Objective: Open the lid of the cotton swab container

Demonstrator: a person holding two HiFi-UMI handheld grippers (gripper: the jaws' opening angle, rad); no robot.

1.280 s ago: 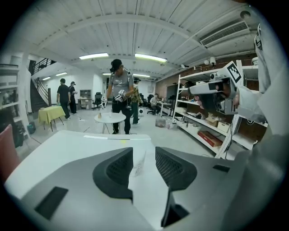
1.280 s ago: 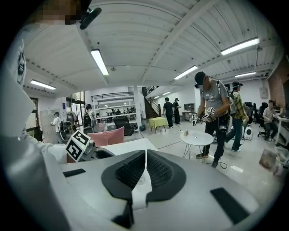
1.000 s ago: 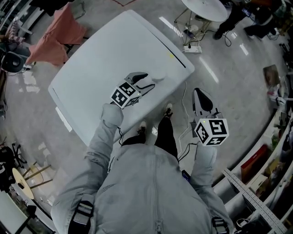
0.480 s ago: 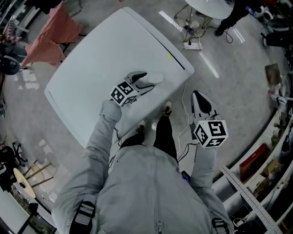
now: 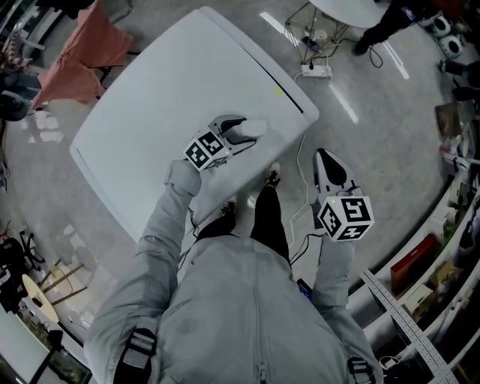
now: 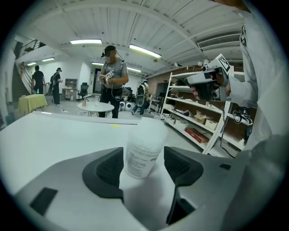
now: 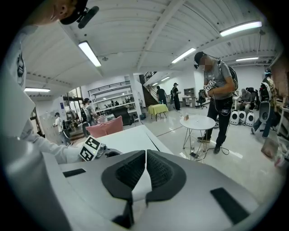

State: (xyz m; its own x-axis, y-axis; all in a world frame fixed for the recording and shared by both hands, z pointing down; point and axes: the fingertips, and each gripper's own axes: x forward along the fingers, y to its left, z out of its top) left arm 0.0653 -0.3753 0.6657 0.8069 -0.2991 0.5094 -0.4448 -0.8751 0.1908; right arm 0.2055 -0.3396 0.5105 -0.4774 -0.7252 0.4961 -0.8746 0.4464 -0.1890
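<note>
A small frosted plastic cotton swab container (image 6: 143, 146) with a printed label stands upright, lid on, near the right edge of the white table (image 5: 165, 105). My left gripper (image 6: 143, 159) reaches around it, one dark pad (image 6: 106, 169) on each side. Its jaws have just been opening, and the pads stand off the container's sides. From the head view the container (image 5: 256, 127) shows as a pale cylinder at the tips of the left gripper (image 5: 241, 133). My right gripper (image 5: 330, 166) hangs off the table over the floor, shut with nothing between its pads (image 7: 156, 170).
A pink cloth-covered seat (image 5: 90, 52) stands beyond the table's far left corner. A round white table (image 5: 341, 11) and a power strip (image 5: 315, 71) are on the floor at the back right. Shelving (image 5: 450, 225) runs along the right. A person (image 6: 112, 81) stands beyond the table.
The left gripper's jaws have spread wider around the container and it has sunk slightly towards the table. The right gripper has dropped a little and stays shut.
</note>
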